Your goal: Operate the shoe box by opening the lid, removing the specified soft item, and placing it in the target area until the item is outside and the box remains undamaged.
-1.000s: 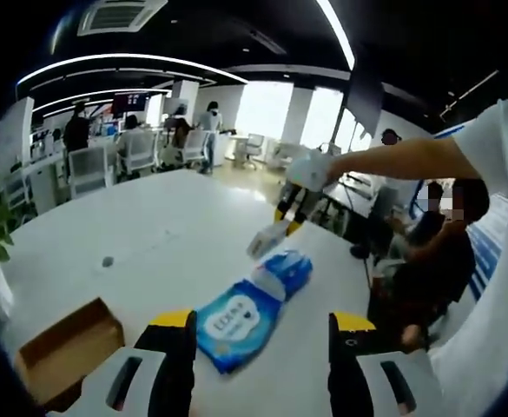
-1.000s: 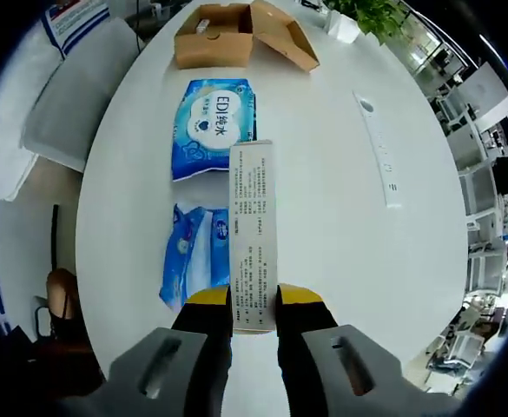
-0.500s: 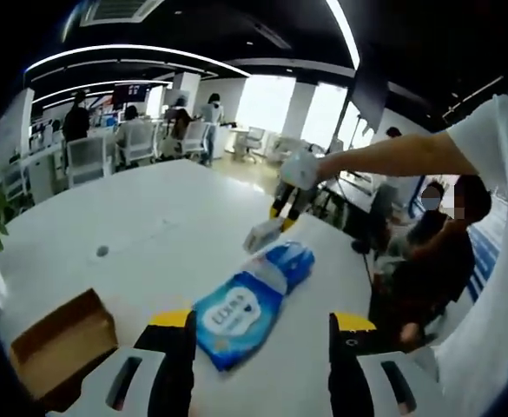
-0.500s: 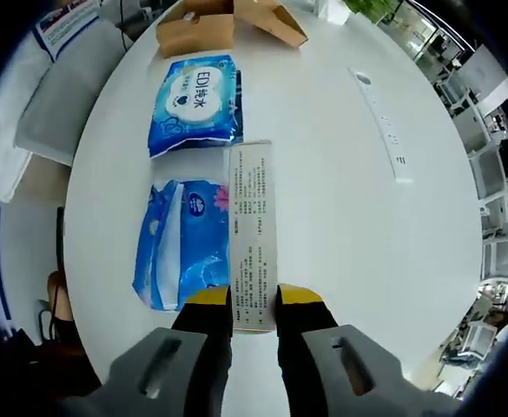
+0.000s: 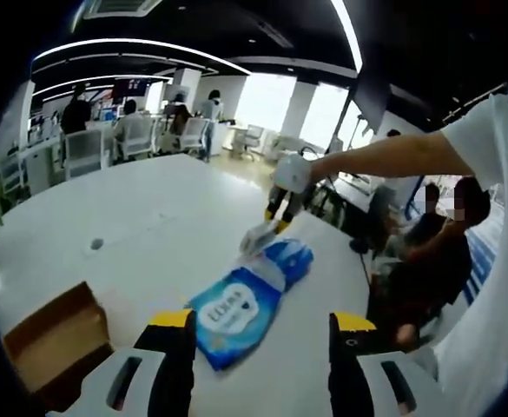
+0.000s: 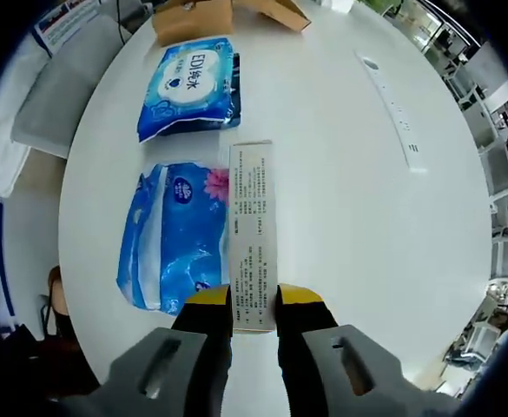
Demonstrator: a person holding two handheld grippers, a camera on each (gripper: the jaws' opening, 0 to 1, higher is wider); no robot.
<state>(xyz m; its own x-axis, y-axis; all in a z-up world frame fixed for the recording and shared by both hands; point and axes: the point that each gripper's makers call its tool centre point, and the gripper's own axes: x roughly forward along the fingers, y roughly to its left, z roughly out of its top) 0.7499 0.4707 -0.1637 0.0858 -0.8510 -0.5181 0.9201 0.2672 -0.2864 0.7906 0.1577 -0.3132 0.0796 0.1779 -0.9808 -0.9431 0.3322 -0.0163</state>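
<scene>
Shoe box (image 6: 227,13) far beyond right tool (image 6: 254,300) clamping carton (image 6: 252,228).

Right claw (image 6: 254,300) with printed carton (image 6: 253,230) lowered toward table (image 6: 340,174), apparently closer beside blue packs (image 6: 180,234).

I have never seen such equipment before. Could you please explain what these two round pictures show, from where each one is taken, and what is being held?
There is no robot here. A person holds a two-jaw gripper in each hand, and a fisheye camera rides on each, so each picture looks forward along its own jaws.

In the right gripper view, the right gripper is shut on a slim white printed box above a white table. Two blue soft packs lie there: one beside the box, another farther on, near a brown cardboard shoe box.

In the left gripper view, the left gripper is open and holds nothing.
</scene>
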